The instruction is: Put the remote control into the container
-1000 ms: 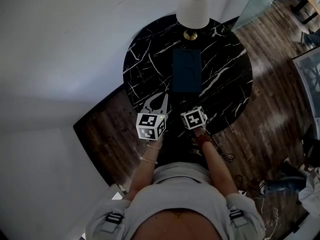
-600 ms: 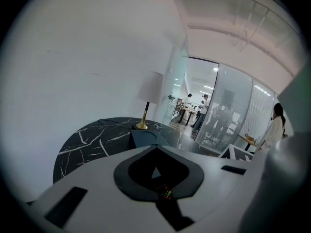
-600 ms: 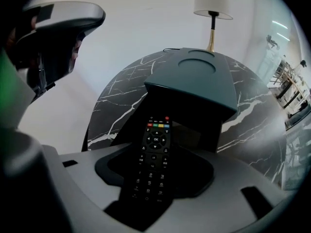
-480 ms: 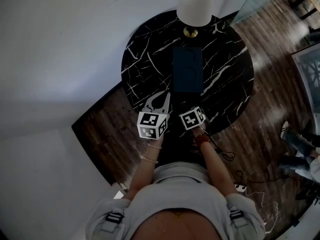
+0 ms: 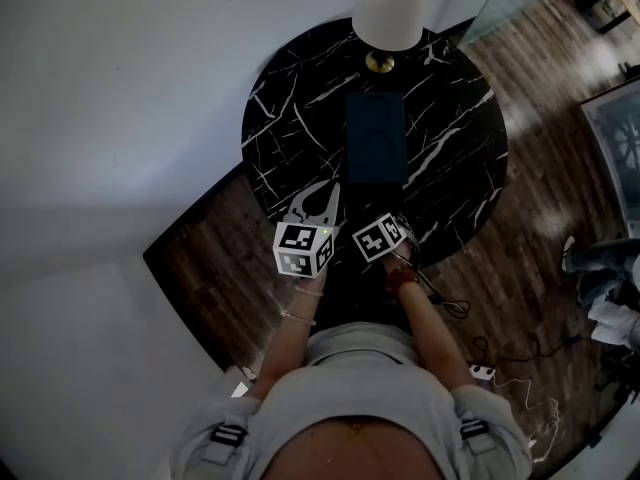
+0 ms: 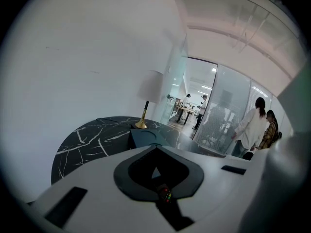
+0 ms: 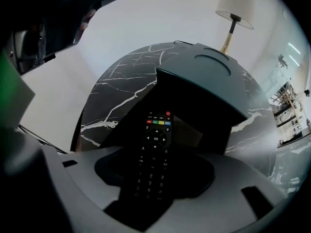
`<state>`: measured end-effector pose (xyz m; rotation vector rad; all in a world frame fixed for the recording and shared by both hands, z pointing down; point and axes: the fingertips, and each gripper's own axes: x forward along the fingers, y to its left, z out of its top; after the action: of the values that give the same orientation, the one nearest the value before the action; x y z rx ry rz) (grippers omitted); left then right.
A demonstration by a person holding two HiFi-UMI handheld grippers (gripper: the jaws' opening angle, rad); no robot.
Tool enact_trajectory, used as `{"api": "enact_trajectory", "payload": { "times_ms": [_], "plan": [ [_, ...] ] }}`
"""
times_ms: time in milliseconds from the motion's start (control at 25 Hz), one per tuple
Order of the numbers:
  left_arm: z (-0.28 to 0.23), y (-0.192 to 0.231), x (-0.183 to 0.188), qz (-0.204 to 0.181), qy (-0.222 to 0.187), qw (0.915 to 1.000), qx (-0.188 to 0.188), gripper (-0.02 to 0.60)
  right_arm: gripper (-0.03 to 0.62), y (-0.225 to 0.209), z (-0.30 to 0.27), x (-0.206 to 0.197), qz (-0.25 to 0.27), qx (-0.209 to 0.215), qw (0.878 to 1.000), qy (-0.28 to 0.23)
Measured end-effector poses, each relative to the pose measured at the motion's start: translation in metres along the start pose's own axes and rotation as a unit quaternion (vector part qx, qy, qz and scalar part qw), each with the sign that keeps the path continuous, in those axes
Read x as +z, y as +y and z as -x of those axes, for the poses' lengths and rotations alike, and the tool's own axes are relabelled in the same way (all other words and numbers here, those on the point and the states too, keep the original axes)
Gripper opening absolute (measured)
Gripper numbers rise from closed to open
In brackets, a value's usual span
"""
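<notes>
right gripper (image 7: 154, 168) clamps remote control (image 7: 155, 152), its tip at container (image 7: 204, 81) mouth; left gripper (image 6: 156, 149) closed, empty

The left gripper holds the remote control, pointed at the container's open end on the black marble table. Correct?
No: the right gripper holds the remote control, as the right gripper view shows. It does point at the open end of the container on the black marble table.
</notes>
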<state>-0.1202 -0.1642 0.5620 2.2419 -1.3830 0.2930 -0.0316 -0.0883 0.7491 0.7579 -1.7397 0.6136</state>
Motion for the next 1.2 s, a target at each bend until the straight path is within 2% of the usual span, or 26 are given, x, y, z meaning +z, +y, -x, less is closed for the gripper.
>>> {"api": "enact_trajectory", "payload": {
  "times_ms": [160, 320, 680, 840, 1080, 1200],
  "plan": [
    [0.003, 0.001, 0.0, 0.001, -0.002, 1.0, -0.001, 0.002, 0.224, 0.001, 0.0, -0.001, 0.0, 0.002, 1.0, 0.001],
    [0.004, 0.002, -0.001, 0.001, -0.002, 1.0, -0.002, 0.002, 0.224, 0.001, 0.007, 0.001, -0.027, 0.02, 0.999, -0.013],
    [0.0, -0.011, -0.012, -0.008, 0.01, 0.9997, -0.023, 0.002, 0.224, -0.01, 0.034, 0.007, -0.033, 0.02, 0.997, -0.072],
    [-0.006, -0.03, -0.036, -0.036, 0.041, 0.9958, -0.074, 0.002, 0.224, -0.023, 0.048, 0.013, -0.034, 0.006, 0.994, -0.105],
    [0.001, -0.067, -0.086, -0.051, 0.109, 0.9765, -0.179, 0.002, 0.207, -0.04, 0.057, 0.013, -0.03, 0.006, 0.991, -0.13],
    [0.006, -0.079, -0.105, -0.049, 0.127, 0.969, -0.206, 0.002, 0.072, -0.053, 0.066, 0.018, -0.018, -0.013, 0.987, -0.159]
  ]
}}
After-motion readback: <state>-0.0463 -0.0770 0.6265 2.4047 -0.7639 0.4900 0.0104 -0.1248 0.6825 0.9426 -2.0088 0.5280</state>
